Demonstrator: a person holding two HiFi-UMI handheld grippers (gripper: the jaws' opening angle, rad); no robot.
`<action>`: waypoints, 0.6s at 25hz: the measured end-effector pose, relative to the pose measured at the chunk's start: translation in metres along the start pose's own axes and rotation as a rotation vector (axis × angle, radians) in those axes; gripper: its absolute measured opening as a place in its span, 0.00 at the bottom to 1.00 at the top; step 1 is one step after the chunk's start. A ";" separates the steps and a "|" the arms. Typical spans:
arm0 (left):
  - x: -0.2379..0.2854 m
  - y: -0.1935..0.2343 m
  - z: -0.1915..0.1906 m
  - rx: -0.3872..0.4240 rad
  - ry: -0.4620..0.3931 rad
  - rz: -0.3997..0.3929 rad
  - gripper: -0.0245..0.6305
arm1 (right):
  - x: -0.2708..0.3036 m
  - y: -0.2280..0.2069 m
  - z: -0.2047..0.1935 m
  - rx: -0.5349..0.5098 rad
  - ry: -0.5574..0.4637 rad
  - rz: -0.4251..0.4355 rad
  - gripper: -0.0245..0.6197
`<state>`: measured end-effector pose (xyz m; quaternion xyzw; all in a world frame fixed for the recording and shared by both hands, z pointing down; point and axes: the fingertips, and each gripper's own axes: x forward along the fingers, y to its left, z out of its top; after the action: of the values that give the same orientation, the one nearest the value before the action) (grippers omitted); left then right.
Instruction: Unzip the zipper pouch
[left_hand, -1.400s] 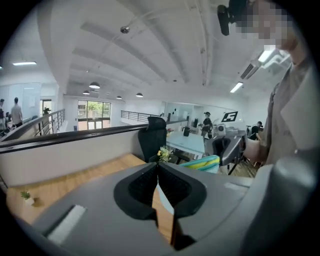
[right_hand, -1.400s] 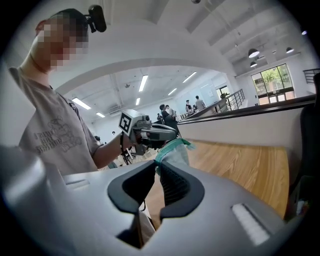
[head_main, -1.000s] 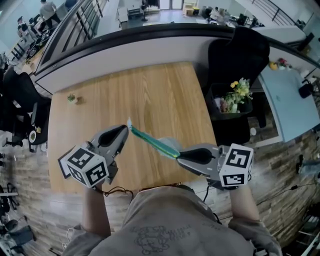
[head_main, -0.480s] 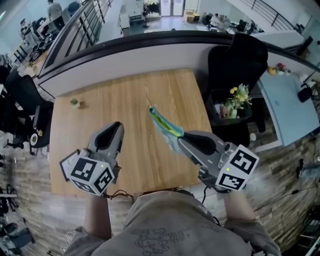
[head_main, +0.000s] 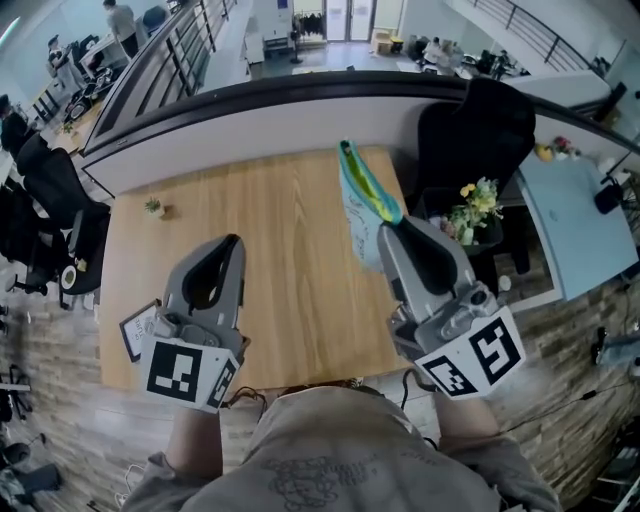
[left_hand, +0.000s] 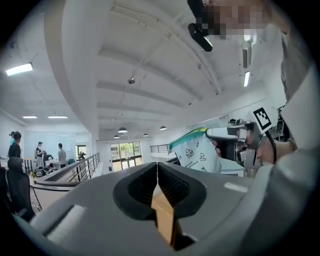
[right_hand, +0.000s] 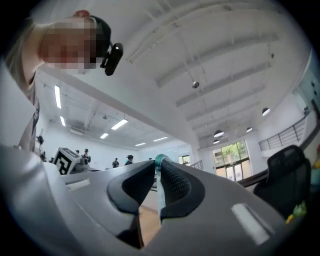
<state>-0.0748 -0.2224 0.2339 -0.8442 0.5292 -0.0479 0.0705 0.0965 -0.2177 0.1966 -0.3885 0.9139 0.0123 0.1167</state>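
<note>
My right tongs (head_main: 402, 232) clamp the zipper pouch (head_main: 358, 205), raised above the counter's (head_main: 270, 220) far right. My left tongs (head_main: 230, 245) are closed together, empty.

**Work Area Layout**

2 grippers are above the table (head_main: 290, 250): the left gripper (head_main: 230, 243) over its left half, the right gripper (head_main: 396, 228) near its right edge. The zipper pouch (head_main: 358, 200) sits between the right gripper's jaws. A small plant (head_main: 153, 207) stands far left on the table. A chair (head_main: 480, 120) stands beyond the right edge.
</note>
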 end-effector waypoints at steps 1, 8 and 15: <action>-0.001 -0.001 0.001 0.003 -0.001 0.000 0.04 | -0.001 0.001 0.004 -0.051 -0.007 -0.026 0.11; -0.010 0.000 -0.014 0.001 0.019 0.020 0.04 | -0.014 0.006 -0.006 -0.139 0.025 -0.080 0.11; -0.015 -0.003 -0.050 -0.037 0.087 0.010 0.04 | -0.028 0.001 -0.058 -0.078 0.159 -0.113 0.11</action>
<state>-0.0862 -0.2113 0.2839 -0.8398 0.5368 -0.0744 0.0318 0.1026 -0.2039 0.2596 -0.4436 0.8957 0.0106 0.0291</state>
